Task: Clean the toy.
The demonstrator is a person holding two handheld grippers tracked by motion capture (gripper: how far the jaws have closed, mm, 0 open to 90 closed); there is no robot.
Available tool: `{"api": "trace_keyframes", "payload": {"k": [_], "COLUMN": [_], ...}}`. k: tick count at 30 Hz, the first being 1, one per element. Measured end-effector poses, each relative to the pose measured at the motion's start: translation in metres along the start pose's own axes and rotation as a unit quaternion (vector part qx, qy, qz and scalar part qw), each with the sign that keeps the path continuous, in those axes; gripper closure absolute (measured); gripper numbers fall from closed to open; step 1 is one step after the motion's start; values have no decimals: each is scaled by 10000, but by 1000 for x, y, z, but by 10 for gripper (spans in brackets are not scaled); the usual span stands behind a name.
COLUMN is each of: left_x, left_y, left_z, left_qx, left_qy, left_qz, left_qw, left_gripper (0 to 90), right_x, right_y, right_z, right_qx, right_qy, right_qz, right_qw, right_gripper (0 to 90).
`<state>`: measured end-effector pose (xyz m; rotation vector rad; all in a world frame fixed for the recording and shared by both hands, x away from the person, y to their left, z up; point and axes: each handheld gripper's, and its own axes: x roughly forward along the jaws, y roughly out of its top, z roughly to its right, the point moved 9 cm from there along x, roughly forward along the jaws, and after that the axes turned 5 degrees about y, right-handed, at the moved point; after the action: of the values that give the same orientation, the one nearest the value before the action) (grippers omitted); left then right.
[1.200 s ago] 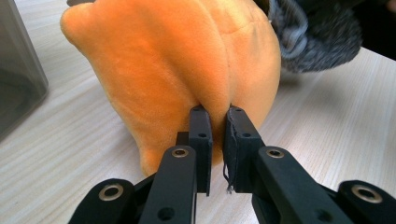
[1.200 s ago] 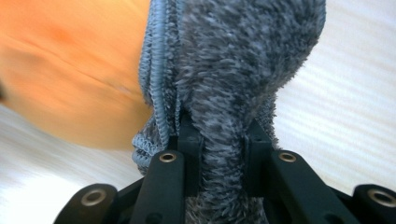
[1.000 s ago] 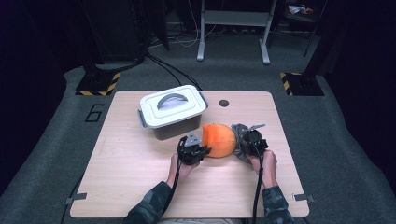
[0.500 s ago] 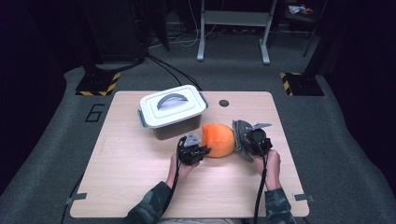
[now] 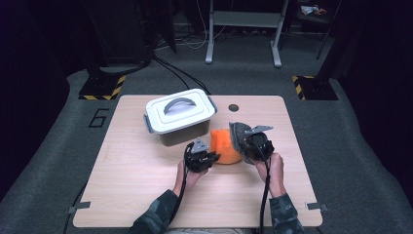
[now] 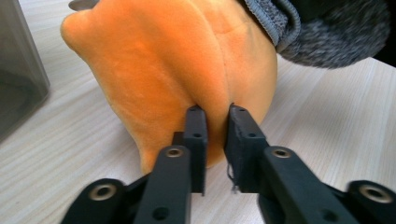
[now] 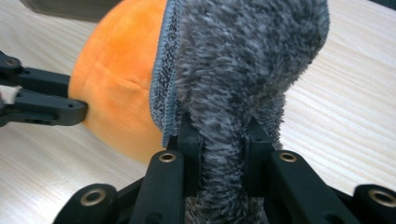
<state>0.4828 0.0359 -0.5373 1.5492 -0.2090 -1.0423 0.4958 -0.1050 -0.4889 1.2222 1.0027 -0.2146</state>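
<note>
**High view: grey cloth lifted beside the orange plush**

High view shows the right gripper (image 5: 242, 142) raised off the pale wood-grain worktop (image 5: 136, 185), higher than a second ago, with the fuzzy grey cloth (image 5: 238, 134) now standing up against the orange plush (image 5: 224, 145). Right gripper view has the black jaws clamped on a fold of that shaggy cloth (image 7: 243, 70), whose stitched hem runs just left of them. The left gripper (image 6: 215, 149) pinches a soft ridge of the rounded, velvety plush (image 6: 163, 70) between its jaws, which have just been opening slightly. Beyond the left jaws stands a white lidded box (image 5: 179, 113) with a curved handle.
</note>
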Motion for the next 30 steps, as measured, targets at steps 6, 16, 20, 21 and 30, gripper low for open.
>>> {"api": "trace_keyframes", "payload": {"k": [6,16,20,21,30], "left_x": [-2,8,9,9,-1], "left_y": [-1,-7,-5,-4,12], "left_z": [3,2,2,4,15], "left_qx": [301,891,859,847,724], "left_qy": [209,758,635,553,203], "left_qz": [-84,-229,-144,-133,101], "left_qw": [9993,9929,9942,9948,9971], "left_gripper": [504,618,809,827,850], "right_x": [5,6,4,3,-24], "right_y": [0,-1,-2,-3,1], "right_z": [7,7,9,11,-3], "right_qx": [-10,35,106,78,-14], "right_qy": [19,26,3,-1,192], "right_qz": [33,54,77,102,337], "right_qw": [10000,10000,9999,9999,9992], "right_gripper": [743,742,742,742,740]}}
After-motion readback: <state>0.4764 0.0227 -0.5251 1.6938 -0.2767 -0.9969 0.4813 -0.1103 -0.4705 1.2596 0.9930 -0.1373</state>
